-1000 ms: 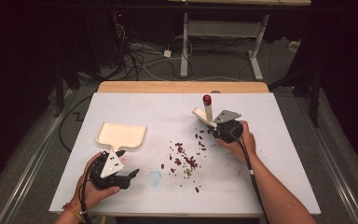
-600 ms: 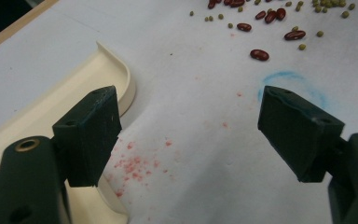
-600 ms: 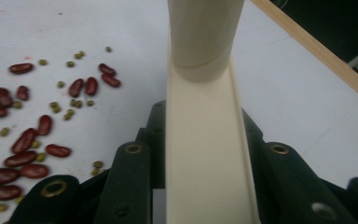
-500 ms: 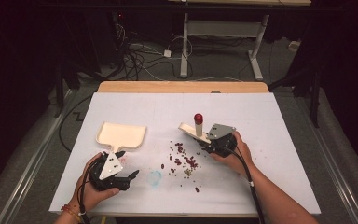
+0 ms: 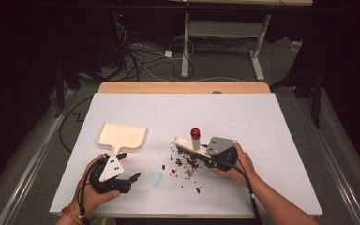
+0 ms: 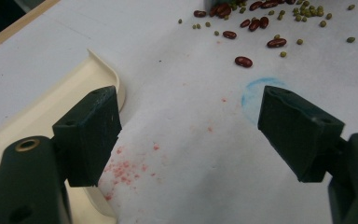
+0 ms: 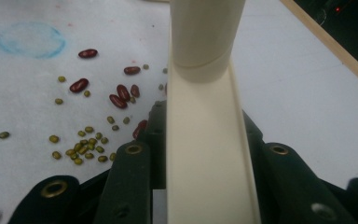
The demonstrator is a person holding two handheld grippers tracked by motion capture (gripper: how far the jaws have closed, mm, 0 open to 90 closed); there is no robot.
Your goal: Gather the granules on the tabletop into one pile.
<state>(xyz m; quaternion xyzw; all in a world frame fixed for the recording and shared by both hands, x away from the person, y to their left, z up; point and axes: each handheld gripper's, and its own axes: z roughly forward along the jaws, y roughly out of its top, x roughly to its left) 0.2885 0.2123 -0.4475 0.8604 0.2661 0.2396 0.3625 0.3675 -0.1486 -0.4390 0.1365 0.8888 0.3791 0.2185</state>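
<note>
While the beans point(image 5: 183, 164) lie scattered on the white table point(image 5: 272, 122) between the two hands, the high view shows the right gripper point(image 5: 211, 158) pinching a cream brush point(image 5: 191, 143) with a red knob, its head lowered at the far right edge of the spill, and the left gripper point(image 5: 130, 179) resting near the handle of the cream dustpan point(image 5: 122, 135), which sits to the left of the beans with its mouth well apart from them. Judging by this, the sweeping step is only starting, and the next move likely calls for the left gripper to take the pan's handle and bring its lip to the beans while the brush pushes leftward. From the left gripper view, the jaws stand spread with nothing between them, the pan's rim point(image 6: 107, 70) just beside one jaw, and a blue ring point(image 6: 256, 91) and reddish specks mark the paper, details too faint from above. Looking along the right gripper, its jaws are pressed on the brush's flat cream handle point(image 7: 205, 154), and the spill resolves into red kidney beans point(image 7: 121, 95) and small green ones point(image 7: 86, 149).
</note>
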